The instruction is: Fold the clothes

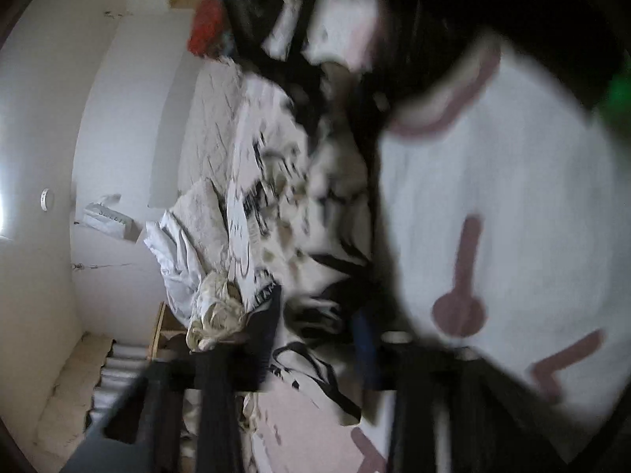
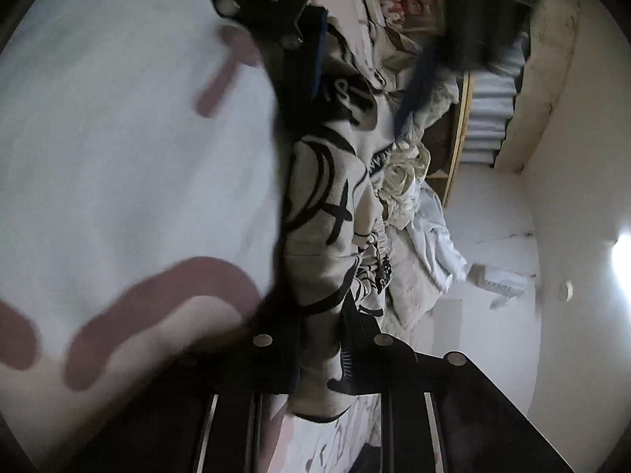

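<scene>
A white garment with pink trim and pink marks hangs close to the camera and fills the right side of the left wrist view. It also fills the left side of the right wrist view. My left gripper is at the bottom of its view, fingers apart, and the cloth hangs by its right finger. My right gripper is at the bottom of its view, and the garment's edge lies over its left finger. The other gripper shows at the top. Both views are tilted and blurred.
A bed with a white quilt carries a heap of clothes: a white and black printed piece, a cream bundle, dark items. A wooden shelf, white walls and a red object surround it.
</scene>
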{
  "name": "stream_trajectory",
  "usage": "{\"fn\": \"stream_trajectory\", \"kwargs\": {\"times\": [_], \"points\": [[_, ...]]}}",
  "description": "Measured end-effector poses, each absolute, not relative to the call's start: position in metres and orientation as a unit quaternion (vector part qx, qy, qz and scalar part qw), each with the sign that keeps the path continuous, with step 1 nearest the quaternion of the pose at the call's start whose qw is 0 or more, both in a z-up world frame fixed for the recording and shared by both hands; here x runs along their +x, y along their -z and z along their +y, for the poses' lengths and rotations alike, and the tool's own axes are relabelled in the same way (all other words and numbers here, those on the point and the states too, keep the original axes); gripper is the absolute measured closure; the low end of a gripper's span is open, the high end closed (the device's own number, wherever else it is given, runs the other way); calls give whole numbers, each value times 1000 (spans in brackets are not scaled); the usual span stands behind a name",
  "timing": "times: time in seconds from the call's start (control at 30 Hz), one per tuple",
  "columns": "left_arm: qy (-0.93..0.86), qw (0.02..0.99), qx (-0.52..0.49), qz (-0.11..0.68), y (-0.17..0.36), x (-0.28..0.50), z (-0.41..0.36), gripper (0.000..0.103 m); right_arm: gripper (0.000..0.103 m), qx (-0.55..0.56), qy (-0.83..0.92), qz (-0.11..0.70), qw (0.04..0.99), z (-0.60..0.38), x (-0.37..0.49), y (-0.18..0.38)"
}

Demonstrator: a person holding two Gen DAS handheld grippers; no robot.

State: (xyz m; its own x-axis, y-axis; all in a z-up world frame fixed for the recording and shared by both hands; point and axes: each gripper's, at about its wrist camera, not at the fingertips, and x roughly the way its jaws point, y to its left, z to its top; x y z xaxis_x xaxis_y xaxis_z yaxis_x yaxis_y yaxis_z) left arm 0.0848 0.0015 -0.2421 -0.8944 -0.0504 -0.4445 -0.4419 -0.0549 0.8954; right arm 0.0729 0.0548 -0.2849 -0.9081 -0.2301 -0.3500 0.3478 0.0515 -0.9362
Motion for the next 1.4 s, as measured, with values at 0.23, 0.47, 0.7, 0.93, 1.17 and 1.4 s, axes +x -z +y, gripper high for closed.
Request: {"fn": "stream_trajectory", "kwargs": {"times": [0.23, 0.47, 0.7, 0.93, 1.17, 1.4], "points": [[-684, 132, -183, 694, 247, 79, -24, 94, 92, 60, 667, 715, 202, 74, 55, 281], [-666, 135, -161, 716, 250, 86, -41, 94, 95, 74, 657, 724, 198, 98, 42, 283], [-634, 126, -154, 747, 253, 92, -69, 94, 97, 100, 669, 709, 199, 100, 38, 287], [-634, 122, -151, 748, 249, 103, -78, 77, 100, 119, 697, 683, 184, 102, 35, 281], [-660, 119, -153, 726, 242, 105, -69, 67, 33, 76, 719, 666, 185, 106, 75, 246], [-708, 119, -189, 670, 228, 95, -57, 55, 37, 40, 681, 690, 241, 62, 115, 257]]}}
